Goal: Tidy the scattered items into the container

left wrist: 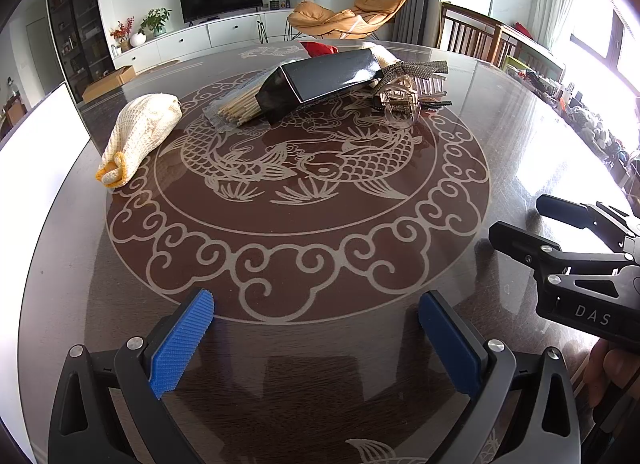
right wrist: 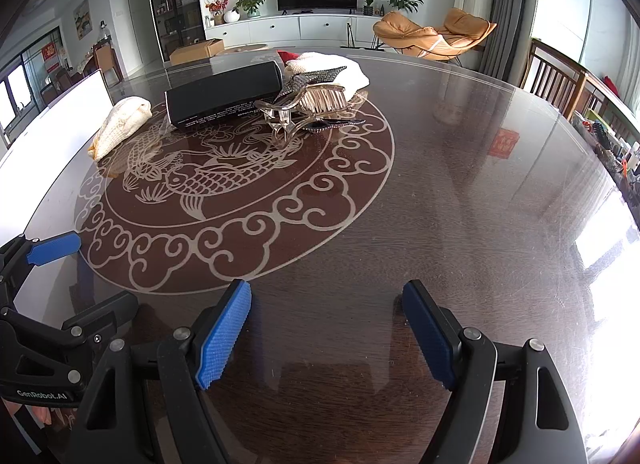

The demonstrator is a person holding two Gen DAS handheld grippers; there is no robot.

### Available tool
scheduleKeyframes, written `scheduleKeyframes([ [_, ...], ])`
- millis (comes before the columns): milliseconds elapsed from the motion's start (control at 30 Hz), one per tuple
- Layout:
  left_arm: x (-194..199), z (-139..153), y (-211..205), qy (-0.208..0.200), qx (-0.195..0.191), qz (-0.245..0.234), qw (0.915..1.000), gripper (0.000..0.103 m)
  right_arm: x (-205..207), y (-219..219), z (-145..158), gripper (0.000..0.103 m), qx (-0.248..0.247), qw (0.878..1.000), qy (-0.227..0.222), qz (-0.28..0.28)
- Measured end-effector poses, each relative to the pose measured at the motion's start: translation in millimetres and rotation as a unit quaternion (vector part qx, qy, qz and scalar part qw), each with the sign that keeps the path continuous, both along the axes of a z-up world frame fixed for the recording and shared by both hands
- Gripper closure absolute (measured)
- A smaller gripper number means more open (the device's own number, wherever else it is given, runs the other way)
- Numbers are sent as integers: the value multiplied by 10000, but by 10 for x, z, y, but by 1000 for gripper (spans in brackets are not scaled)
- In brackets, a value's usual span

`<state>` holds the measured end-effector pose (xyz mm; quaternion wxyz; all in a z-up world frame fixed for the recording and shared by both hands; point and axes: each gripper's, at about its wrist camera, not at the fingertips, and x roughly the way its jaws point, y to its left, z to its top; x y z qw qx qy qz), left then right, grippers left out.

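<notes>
- While both are hovering over the near desk, the left gripper is gaping wide, holding nothing.
- Right gripper is likewise gaping, empty.
- Black box is lying far off.

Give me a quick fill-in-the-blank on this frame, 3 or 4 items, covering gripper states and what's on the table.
1. Both the left gripper and the right gripper are ____, holding nothing.
2. The bundle of wooden sticks lies right beside the ____ box.
3. The pattern on the table shows two ____.
4. The knitted cloth nearest the left gripper has a ____ edge.

Missing words: open; black; fish; yellow
</notes>
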<state>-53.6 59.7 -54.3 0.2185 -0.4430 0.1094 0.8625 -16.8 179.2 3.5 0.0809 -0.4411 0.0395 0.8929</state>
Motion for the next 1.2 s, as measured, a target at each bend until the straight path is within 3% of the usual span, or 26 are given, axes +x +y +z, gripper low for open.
scheduleKeyframes([
  [1200,-11,-11,-10,-9,32,-26,10000,0,2,0,0,24,1,10000,2,-1],
])
